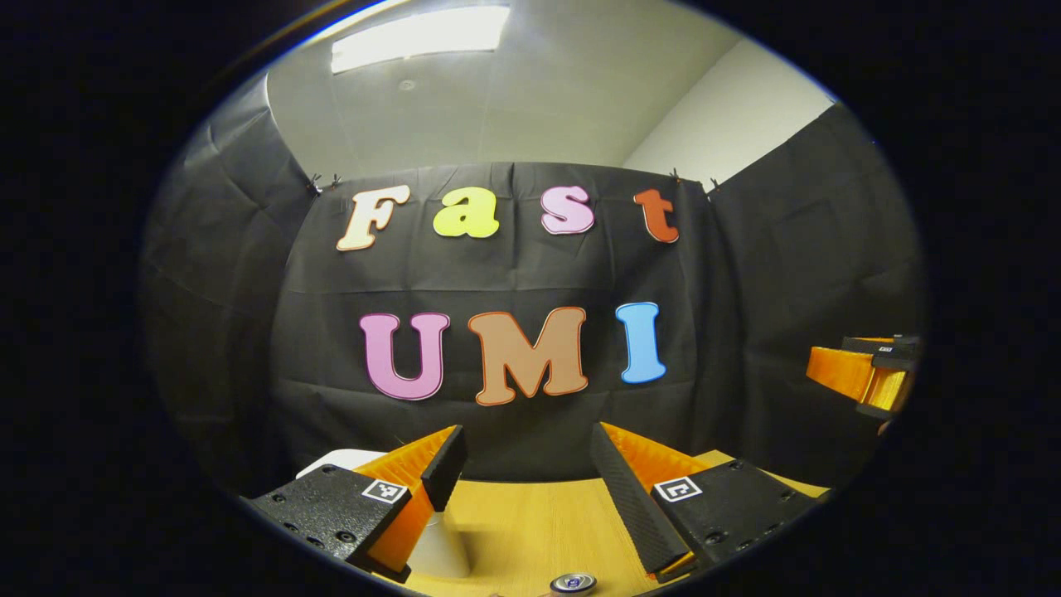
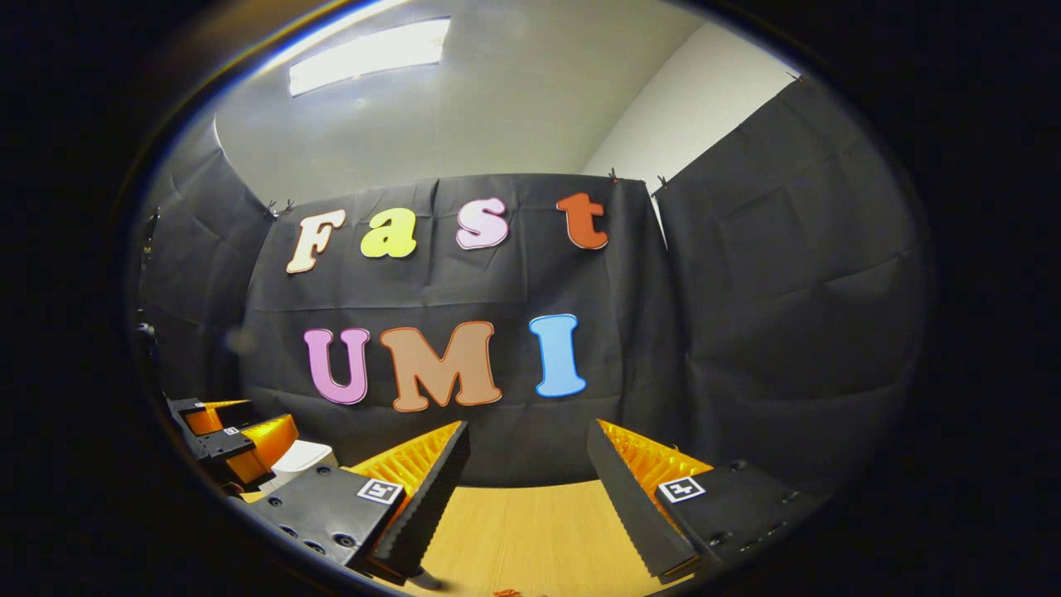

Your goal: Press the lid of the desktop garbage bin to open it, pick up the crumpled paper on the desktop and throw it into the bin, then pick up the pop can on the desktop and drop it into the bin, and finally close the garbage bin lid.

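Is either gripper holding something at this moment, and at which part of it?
Nothing is held. The left gripper and the right gripper both stand open, with only the wooden table between their fingers.

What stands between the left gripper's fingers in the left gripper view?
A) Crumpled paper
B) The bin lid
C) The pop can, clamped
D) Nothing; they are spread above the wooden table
D: the left gripper is open, with bare wooden table showing between its fingers.

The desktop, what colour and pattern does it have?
The desktop is light yellowish wood with fine grain, best seen in the right gripper view.
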`<state>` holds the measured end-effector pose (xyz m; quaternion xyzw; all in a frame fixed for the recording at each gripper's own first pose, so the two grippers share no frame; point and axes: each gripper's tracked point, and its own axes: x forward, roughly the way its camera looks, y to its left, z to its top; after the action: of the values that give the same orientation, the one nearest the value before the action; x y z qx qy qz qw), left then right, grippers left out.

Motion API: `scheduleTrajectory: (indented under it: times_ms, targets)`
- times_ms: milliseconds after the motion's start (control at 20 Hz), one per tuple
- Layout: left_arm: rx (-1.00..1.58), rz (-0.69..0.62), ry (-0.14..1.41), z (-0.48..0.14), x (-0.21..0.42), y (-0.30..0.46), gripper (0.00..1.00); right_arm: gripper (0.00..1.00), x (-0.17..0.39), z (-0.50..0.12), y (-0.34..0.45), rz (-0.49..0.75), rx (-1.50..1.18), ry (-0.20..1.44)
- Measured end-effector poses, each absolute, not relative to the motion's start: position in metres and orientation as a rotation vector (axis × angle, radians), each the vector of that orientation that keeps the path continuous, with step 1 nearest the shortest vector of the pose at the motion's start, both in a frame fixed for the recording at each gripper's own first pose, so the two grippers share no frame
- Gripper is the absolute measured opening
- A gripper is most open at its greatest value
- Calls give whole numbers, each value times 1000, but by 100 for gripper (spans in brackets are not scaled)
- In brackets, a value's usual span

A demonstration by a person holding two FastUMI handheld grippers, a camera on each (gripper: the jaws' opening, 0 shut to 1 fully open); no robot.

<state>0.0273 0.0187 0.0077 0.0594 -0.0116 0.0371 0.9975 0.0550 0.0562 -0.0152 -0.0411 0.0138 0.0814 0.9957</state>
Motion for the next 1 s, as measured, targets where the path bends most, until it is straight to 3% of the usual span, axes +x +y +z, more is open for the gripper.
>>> scheduleTrajectory:
  times_ms: [1000]
  targets:
    - [97,77,-30,8,34,36,92,95,64,-27,78,200,-87,58]
